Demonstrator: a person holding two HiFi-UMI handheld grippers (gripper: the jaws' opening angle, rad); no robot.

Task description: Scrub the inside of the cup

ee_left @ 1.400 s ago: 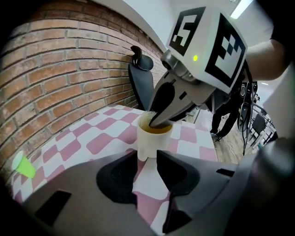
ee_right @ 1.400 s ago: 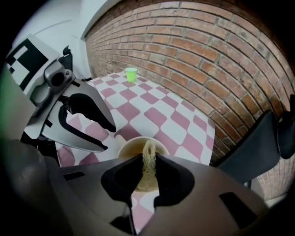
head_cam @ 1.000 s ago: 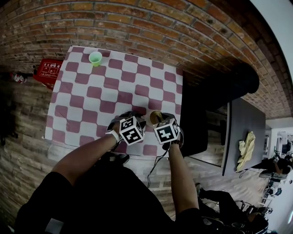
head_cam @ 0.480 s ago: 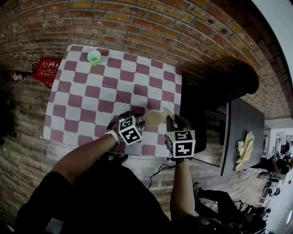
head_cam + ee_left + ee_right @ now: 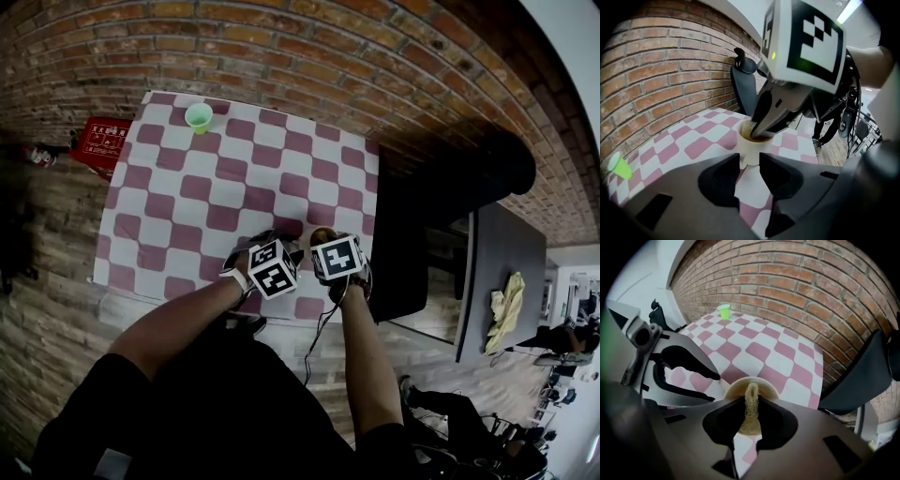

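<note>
A cream cup (image 5: pixel 749 146) stands near the front right of the checkered table (image 5: pixel 187 206). My left gripper (image 5: pixel 749 162) has its jaws close together on the cup's lower side, gripping it. In the head view only the cup's rim (image 5: pixel 320 234) shows above the marker cubes. My right gripper (image 5: pixel 751 405) is shut on a yellow sponge (image 5: pixel 750 411). It reaches down over the cup, and the sponge's tip is inside the cup's mouth (image 5: pixel 765 383). The right gripper's dark fingers (image 5: pixel 765 112) hide part of the cup's inside in the left gripper view.
A small green cup (image 5: pixel 198 117) stands at the table's far left corner. A brick wall (image 5: pixel 309 56) runs behind the table. A black chair (image 5: pixel 450 178) is at the right, a dark table (image 5: pixel 502 272) beyond it, and a red sign (image 5: pixel 98 141) at the left.
Half a second ago my right gripper was drawn back to the right, away from the cup. It has now moved back over the cup with the sponge inside. The left gripper stayed put.
</note>
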